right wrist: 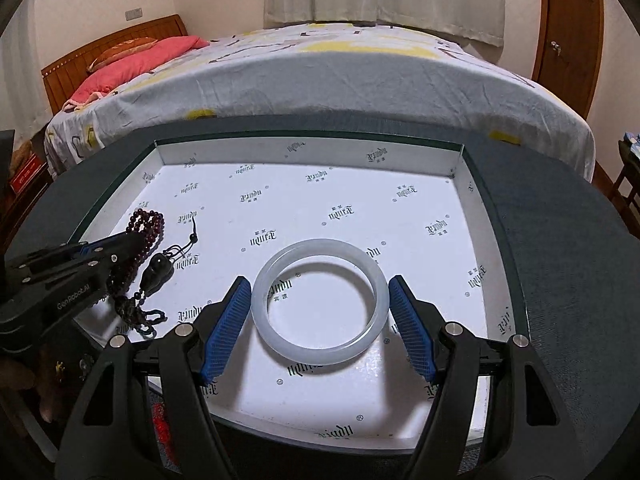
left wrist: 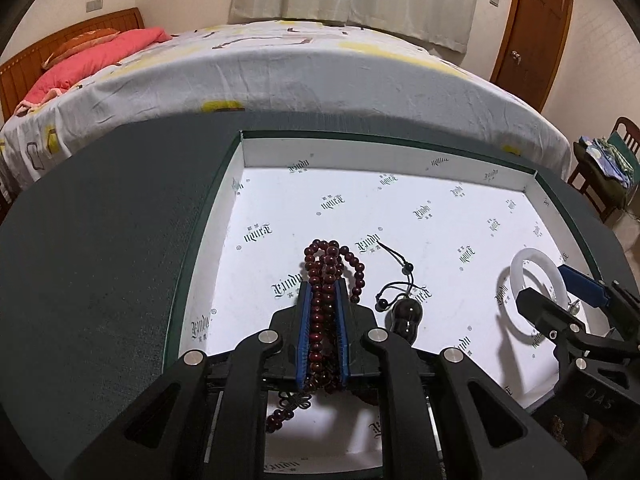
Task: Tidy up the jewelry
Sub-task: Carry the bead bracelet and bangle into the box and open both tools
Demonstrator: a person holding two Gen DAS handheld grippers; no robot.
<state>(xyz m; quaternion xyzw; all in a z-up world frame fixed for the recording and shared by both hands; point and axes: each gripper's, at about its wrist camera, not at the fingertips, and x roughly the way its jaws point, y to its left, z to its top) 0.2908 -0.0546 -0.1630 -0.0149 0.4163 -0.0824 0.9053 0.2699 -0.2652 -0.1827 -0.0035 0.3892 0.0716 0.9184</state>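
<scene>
White bangle (right wrist: 320, 300) betw. R gripper (right wrist: 320, 326) pads, touching both; tray (right wrist: 472, 216) under.
L gripper (left wrist: 323, 330) clamped on beads (left wrist: 326, 280); bed (right wrist: 320, 84) at 12 o'clock.

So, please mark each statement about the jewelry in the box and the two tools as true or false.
1. The left tool is shut on the red bead strand. True.
2. The white bangle sits between the right tool's blue pads. True.
3. The box has a black printed lining. False: it is white with dark logos.
4. The dark gourd pendant lies outside the box. False: it lies inside, beside the beads.
5. The bangle is dark red. False: milky white.
</scene>
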